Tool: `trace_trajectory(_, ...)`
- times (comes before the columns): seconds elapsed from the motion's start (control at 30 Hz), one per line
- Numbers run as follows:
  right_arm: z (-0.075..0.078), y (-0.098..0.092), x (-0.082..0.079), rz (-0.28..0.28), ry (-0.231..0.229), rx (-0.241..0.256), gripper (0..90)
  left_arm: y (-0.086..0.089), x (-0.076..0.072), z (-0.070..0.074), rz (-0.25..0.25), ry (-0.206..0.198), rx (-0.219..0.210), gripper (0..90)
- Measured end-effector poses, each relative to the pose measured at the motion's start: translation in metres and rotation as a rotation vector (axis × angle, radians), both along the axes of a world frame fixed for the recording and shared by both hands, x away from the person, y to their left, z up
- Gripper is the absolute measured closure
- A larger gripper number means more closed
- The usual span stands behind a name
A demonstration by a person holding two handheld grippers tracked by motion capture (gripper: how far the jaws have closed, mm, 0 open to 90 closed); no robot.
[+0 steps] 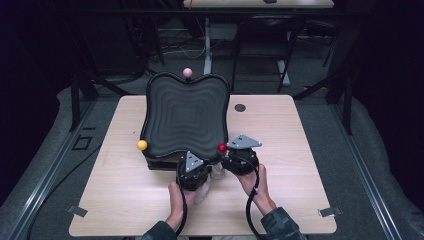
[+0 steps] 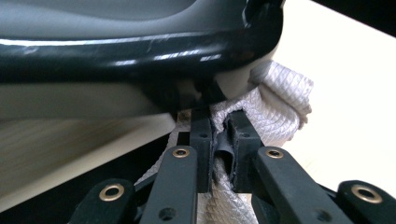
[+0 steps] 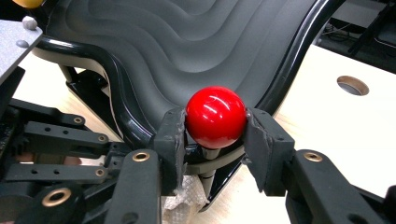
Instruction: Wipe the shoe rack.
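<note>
In the high view, a light wooden bench (image 1: 125, 200) is seen in the middle of the frame, and a large dark tray (image 1: 187, 117) with a wavy ribbed surface stands on it, tilted up toward the far side. At the left corner of the tray, left of centre in the frame, a yellow ball (image 1: 142, 145) is fixed. At the top edge of the tray, a pink ball (image 1: 187, 72) is seen.

Below the tray, a little left of centre, the left gripper (image 1: 192, 172) is held by a hand (image 1: 176, 197) that enters from the bottom of the frame. In the left gripper view, its jaws are pressed together on a white woven cloth (image 2: 275, 100), which is seen in the centre and to the right of centre, tucked under the glossy black rim of the tray (image 2: 140, 51). The cloth touches the rim from below and lies on the bench (image 2: 355, 107).

To the right of it in the high view, the right gripper (image 1: 231, 154) is held at the near right corner of the tray. In the right gripper view, a red ball (image 3: 216, 116) is seen in the centre of the frame, and the jaws are clamped on it from both sides. The ball sits on a short stem at the tray's corner. A round hole (image 3: 352, 85) in the bench is seen at the upper right of this frame.
</note>
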State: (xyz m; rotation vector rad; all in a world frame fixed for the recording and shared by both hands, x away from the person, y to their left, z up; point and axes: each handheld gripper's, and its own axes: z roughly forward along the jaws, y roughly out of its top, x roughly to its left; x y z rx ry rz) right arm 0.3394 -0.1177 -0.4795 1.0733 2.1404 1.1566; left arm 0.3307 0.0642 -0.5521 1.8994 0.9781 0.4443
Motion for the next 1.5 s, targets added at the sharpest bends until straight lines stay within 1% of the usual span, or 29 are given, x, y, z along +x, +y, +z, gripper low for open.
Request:
trace_trajectory(0.1, 0.000, 0.000, 0.000, -0.002, 0.000, 0.000, 59.5, -0.004, 0.001, -0.001, -0.001, -0.008, -0.005, 82.7)
trace_trajectory(0.17, 0.000, 0.000, 0.000, 0.000, 0.006, -0.001, 59.6, -0.006, 0.002, -0.004, -0.004, 0.000, 0.002, 82.7)
trace_trajectory(0.23, 0.000, 0.000, 0.000, -0.001, 0.007, -0.002, 59.6, -0.008, 0.003, -0.007, -0.005, 0.016, 0.012, 82.7)
trace_trajectory(0.3, 0.000, 0.000, 0.000, 0.000, 0.006, 0.001, 59.6, -0.010, 0.004, -0.011, -0.003, 0.028, 0.012, 82.7)
trace_trajectory(0.47, -0.001, 0.001, 0.000, -0.003, 0.003, 0.002, 59.7, -0.013, 0.006, -0.019, 0.006, 0.064, 0.044, 82.7)
trace_trajectory(0.5, -0.001, 0.001, 0.000, -0.002, 0.003, 0.002, 59.7, -0.013, 0.007, -0.021, 0.006, 0.077, 0.047, 82.7)
trace_trajectory(0.63, -0.001, 0.001, 0.000, -0.003, 0.002, -0.001, 59.7, -0.015, 0.007, -0.026, 0.013, 0.096, 0.060, 82.5)
trace_trajectory(0.73, -0.001, 0.001, 0.000, -0.003, 0.002, -0.001, 59.8, -0.014, 0.007, -0.025, 0.013, 0.089, 0.056, 82.5)
trace_trajectory(0.77, -0.001, 0.001, 0.000, -0.003, 0.002, -0.002, 59.7, -0.013, 0.007, -0.025, 0.011, 0.080, 0.051, 82.5)
trace_trajectory(0.83, -0.001, 0.001, 0.000, -0.004, 0.002, -0.003, 59.8, -0.012, 0.005, -0.023, 0.013, 0.072, 0.038, 82.5)
trace_trajectory(0.9, -0.001, 0.001, 0.000, -0.004, 0.002, -0.003, 59.8, -0.011, 0.003, -0.020, 0.019, 0.052, 0.018, 82.5)
trace_trajectory(0.97, -0.001, 0.001, 0.000, -0.003, 0.001, -0.003, 59.8, -0.010, 0.001, -0.017, 0.013, 0.037, 0.020, 82.5)
trace_trajectory(1.03, -0.001, 0.001, 0.000, -0.004, 0.001, -0.004, 59.8, -0.010, 0.001, -0.017, 0.021, 0.035, 0.033, 82.5)
trace_trajectory(1.13, -0.001, 0.001, 0.000, -0.003, 0.000, -0.005, 59.8, -0.007, 0.003, -0.020, 0.042, 0.058, 0.048, 82.6)
trace_trajectory(1.2, -0.001, 0.001, 0.000, -0.003, 0.001, -0.004, 59.8, -0.004, 0.004, -0.023, 0.056, 0.070, 0.050, 82.7)
trace_trajectory(1.4, -0.001, 0.001, 0.000, -0.001, 0.000, -0.006, 59.8, 0.007, 0.005, -0.025, 0.094, 0.089, 0.061, 82.8)
trace_trajectory(1.43, -0.001, 0.001, 0.000, -0.004, -0.001, -0.011, 59.8, 0.009, 0.005, -0.026, 0.101, 0.093, 0.054, 82.8)
trace_trajectory(1.5, -0.001, 0.001, 0.000, -0.005, -0.002, -0.013, 59.8, 0.013, 0.005, -0.026, 0.115, 0.094, 0.057, 82.9)
